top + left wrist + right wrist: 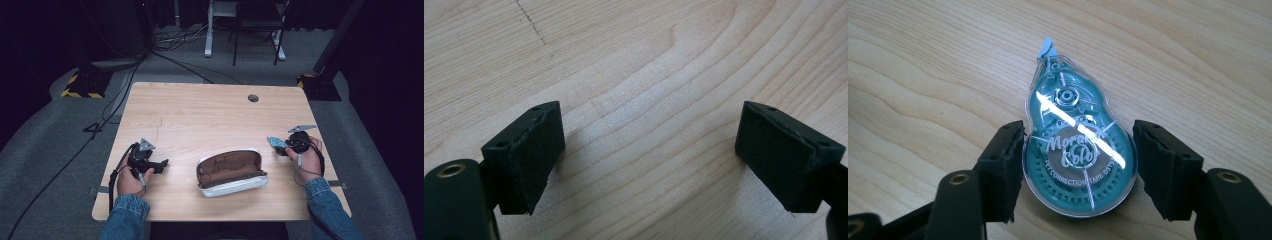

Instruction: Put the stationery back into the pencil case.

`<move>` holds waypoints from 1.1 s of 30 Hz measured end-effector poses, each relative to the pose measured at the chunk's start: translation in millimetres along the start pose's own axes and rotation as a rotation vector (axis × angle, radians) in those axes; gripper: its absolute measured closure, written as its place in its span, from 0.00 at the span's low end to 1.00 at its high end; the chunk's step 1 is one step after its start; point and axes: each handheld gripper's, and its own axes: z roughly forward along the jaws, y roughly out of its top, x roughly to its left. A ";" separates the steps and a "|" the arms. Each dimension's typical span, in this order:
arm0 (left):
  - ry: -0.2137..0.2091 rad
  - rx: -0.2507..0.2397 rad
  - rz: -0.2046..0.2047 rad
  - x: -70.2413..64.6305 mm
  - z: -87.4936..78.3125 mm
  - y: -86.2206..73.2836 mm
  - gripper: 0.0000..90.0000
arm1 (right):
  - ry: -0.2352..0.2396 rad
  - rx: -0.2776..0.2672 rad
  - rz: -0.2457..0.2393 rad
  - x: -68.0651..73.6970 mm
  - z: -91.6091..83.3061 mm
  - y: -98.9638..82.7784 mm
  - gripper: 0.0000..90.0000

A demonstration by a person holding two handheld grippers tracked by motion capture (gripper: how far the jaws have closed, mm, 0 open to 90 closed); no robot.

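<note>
Teal and see-through, the correction tape dispenser (1079,150) lies flat on the table (923,75) with the right gripper (1079,167) clamped on its wide round body, one black pad pressed against each flank. Its long axis runs away from the gripper, the narrow nose with the pale blue tip pointing outward along the wood; in the high view the dispenser (276,142) points from the right gripper (286,145) toward the table's middle and slightly away from the person. Printed lettering on its face is partly readable, though a bright glare streak crosses it and blots out some of the words. Left of the dispenser and nearer the person lies an open pouch (231,172), white outside and brown inside, its mouth facing up; nothing stands between it and the dispenser, only bare wood. Farther left of the pouch, well apart from the dispenser, the left gripper (161,164) rests in the person's hand, pointing toward the pouch; its jaws stand wide apart with only wood grain between them. A small round hole (253,98) sits in the table toward the far edge from the dispenser. Denim sleeves (127,212) are cut off at the frame's bottom.
</note>
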 end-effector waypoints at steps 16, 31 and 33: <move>0.001 0.002 0.003 0.3 0.1 0.3 0.14 | 0.029 -0.048 0.010 7.3 -25.4 9.8 0.44; 0.001 0.002 0.002 0.3 0.0 0.2 0.14 | 0.072 -0.101 -0.025 27.6 -64.4 27.8 0.44; 0.001 0.002 0.002 0.3 0.1 0.2 0.14 | 0.077 -0.106 -0.034 31.2 -68.4 30.0 0.44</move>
